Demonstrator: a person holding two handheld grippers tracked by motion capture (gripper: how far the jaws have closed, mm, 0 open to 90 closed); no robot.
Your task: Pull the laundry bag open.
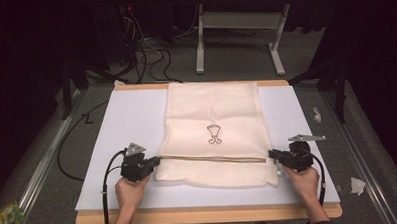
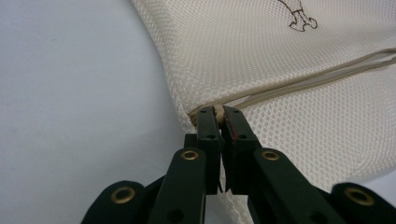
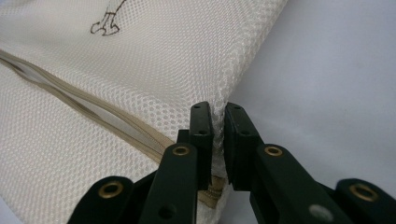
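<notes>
High view: the mesh bag (image 1: 215,134) lies mid-tabletop (image 1: 126,119), reaching the far edge, with the left gripper (image 1: 155,162) and right gripper (image 1: 271,154) at its zipper (image 1: 213,158) ends. Left gripper view: fingers clamped on the zipper pull — zipper looks shut. Right gripper view: fingers pinch the bag's edge; opening seems barely begun.

Mesh bag (image 1: 215,134) on table (image 1: 126,119), between grippers.

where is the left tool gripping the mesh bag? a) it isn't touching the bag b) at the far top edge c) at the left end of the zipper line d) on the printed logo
c: the left tool is shut on the bag right where the zipper meets the bag's left edge.
</notes>
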